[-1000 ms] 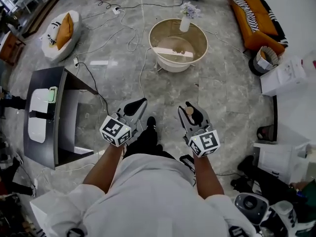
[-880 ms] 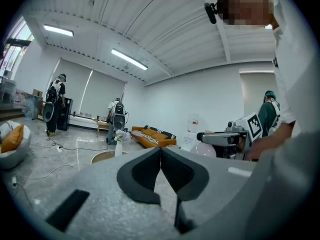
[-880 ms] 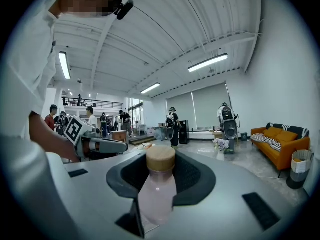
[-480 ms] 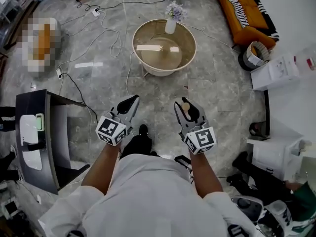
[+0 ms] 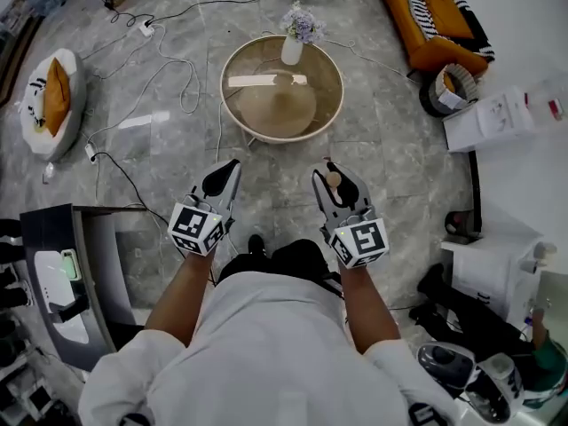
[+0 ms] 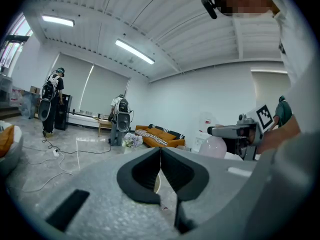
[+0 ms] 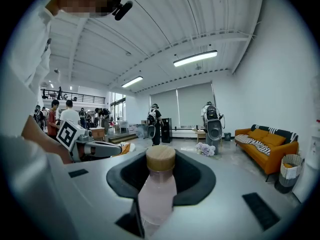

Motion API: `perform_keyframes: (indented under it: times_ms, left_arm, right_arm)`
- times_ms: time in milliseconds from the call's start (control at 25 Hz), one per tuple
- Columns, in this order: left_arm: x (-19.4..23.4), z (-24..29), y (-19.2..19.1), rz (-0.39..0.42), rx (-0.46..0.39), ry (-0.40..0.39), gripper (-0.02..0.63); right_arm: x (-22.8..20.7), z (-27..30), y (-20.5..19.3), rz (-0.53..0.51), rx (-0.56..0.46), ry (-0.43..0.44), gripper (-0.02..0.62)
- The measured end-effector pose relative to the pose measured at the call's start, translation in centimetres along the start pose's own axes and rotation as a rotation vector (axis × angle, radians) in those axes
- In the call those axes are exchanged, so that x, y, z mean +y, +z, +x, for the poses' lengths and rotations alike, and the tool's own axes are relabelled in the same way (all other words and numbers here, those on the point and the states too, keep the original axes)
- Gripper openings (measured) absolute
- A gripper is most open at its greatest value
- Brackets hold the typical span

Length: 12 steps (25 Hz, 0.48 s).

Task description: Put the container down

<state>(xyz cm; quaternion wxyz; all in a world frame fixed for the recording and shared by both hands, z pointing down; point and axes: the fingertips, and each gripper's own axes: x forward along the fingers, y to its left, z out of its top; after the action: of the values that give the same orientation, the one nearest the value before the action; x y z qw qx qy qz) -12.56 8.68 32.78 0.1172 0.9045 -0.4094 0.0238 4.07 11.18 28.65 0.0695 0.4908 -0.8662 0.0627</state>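
A pale pink bottle with a round wooden cap (image 7: 160, 159) stands between the jaws of my right gripper (image 7: 161, 184), which is shut on it. In the head view the cap (image 5: 333, 179) shows inside the right gripper (image 5: 336, 187), held out over the marble floor. My left gripper (image 5: 222, 177) is level with it to the left, shut with nothing in it; its dark pads (image 6: 160, 174) meet along one line. A round glass-topped table (image 5: 328, 65) with a white vase of flowers (image 5: 295, 34) stands ahead.
Cables (image 5: 177, 69) trail over the floor at the left. An orange sofa (image 5: 430, 20) and a waste bin (image 5: 444, 91) are at the upper right, a dark desk (image 5: 67, 282) at the lower left, white boxes (image 5: 501, 118) at the right. People stand far off (image 7: 156, 124).
The view has shifted: the round table now lies further left and higher, the dark desk has slid down to the lower left. Both grippers keep their pose and the bottle stays held.
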Motion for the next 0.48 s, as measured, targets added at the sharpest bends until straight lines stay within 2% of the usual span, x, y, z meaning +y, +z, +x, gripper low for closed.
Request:
perform_keyframes:
  times_ms: [280, 480]
  left_arm:
    - [3.7, 7.3, 0.6, 0.001, 0.004, -0.005, 0.015]
    - [6.7, 13.1, 1.0, 0.005, 0.029, 0.032, 0.015]
  right_arm:
    - [-6.3, 5.7, -0.3, 0.015, -0.012, 0.019, 0.129]
    - [-11.4, 10.8, -0.8, 0.036, -0.012, 0.063, 0.129]
